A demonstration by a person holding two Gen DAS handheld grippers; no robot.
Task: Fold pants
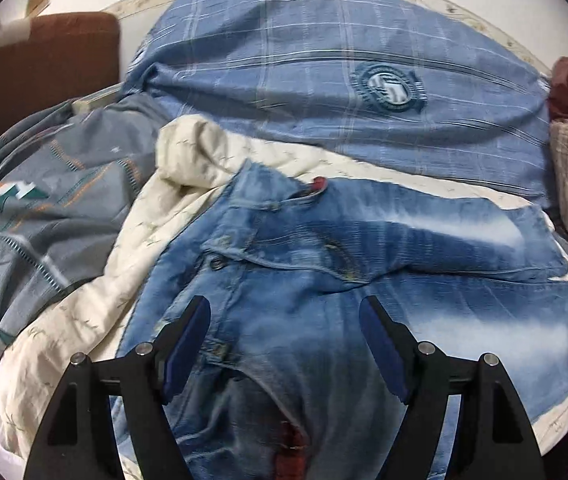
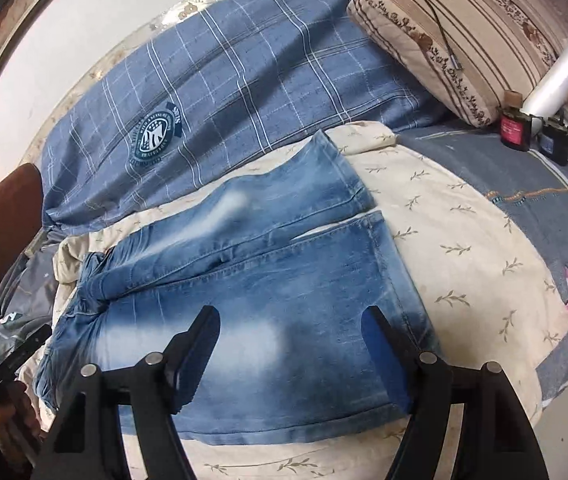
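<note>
Lying flat on a cream quilt (image 2: 464, 240), the jeans (image 2: 268, 280) stretch across the bed with both legs side by side, their hems (image 2: 368, 216) ending near the quilt's far right part and the waistband (image 1: 240, 240) toward the left. The left gripper (image 1: 284, 320) hovers over the waist end with its fingers spread wide, nothing between them; its view is blurred. The right gripper (image 2: 290, 332) hangs above the near leg, fingers likewise spread and empty, and the left tool shows at the left edge of the right view. Bare quilt runs along the near edge of the jeans and out past the hems. A blue plaid blanket (image 2: 244, 92) borders the far side, close beside the far leg. A grey bedspread (image 1: 44, 208) bunches up at the left, just beside the waistband. To the right a striped pillow (image 2: 456, 36) and two small bottles (image 2: 516, 128) sit well apart from the hems.
</note>
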